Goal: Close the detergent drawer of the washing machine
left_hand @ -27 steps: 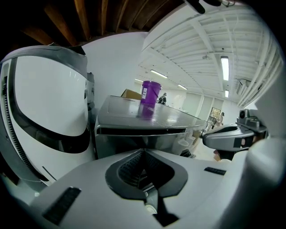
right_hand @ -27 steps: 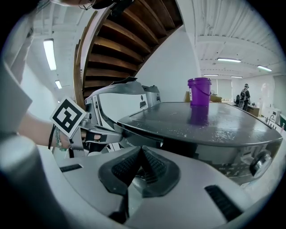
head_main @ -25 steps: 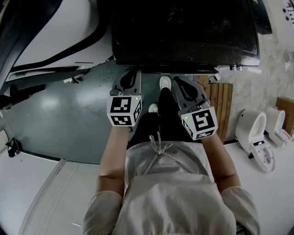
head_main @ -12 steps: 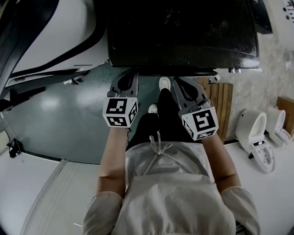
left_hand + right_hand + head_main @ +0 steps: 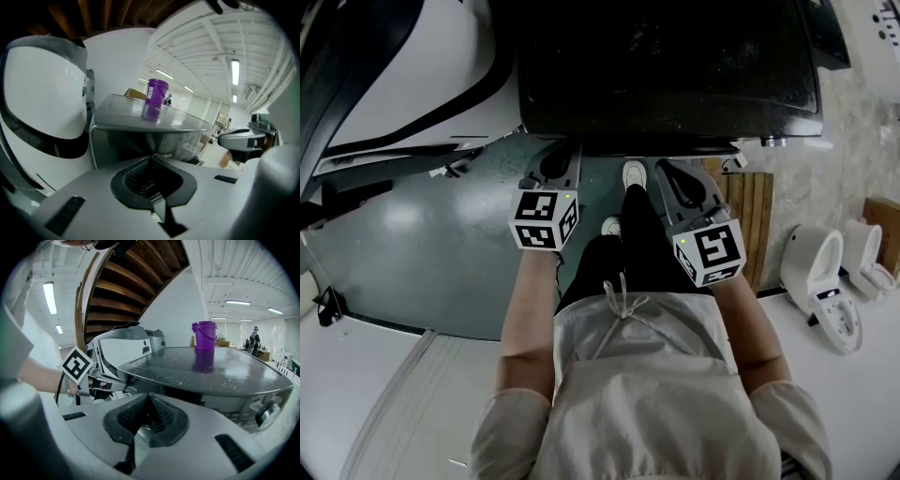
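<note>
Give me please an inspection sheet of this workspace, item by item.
Surface: washing machine top, dark, with light specks on it.
Job's things: washing machine front faces the grippers; detergent drawer not clearly made out.
Clutter: purple bucket stands upright on the top.
Grippers: left gripper and right gripper, both shut and empty, held in front of the machine.
Cables: nothing seen.
Surroundings: teal floor; wooden slatted panel; white fixtures at the right.
</note>
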The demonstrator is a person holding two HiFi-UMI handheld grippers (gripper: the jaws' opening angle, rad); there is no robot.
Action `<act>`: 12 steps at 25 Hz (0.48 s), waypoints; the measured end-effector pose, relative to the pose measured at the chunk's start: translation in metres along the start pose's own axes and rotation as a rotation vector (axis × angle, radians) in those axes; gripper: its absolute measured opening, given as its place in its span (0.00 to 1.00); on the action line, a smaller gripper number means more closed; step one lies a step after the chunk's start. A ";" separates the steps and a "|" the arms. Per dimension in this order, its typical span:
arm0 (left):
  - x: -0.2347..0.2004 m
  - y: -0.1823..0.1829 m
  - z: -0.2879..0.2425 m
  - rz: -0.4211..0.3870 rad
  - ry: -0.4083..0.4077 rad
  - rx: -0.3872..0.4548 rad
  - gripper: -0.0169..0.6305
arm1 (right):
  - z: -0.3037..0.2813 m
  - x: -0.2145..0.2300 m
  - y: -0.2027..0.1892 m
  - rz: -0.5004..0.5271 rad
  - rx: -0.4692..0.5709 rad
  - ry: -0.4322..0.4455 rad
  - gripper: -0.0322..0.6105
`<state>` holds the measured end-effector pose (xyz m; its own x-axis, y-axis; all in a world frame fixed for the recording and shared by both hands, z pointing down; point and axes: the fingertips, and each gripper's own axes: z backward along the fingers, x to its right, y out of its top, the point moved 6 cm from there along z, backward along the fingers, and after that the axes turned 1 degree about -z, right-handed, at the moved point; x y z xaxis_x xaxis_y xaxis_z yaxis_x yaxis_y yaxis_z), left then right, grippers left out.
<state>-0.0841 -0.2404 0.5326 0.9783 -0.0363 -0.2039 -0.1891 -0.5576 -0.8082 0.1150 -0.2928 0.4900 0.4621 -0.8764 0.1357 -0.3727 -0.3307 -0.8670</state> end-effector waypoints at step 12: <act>0.026 0.019 0.076 0.030 -0.017 0.118 0.05 | 0.040 -0.021 0.010 -0.007 0.040 0.009 0.06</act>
<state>-0.0686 -0.1893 0.4699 0.9706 -0.0368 -0.2378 -0.2281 -0.4552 -0.8607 0.1337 -0.2638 0.4591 0.4577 -0.8771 0.1459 -0.3371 -0.3230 -0.8843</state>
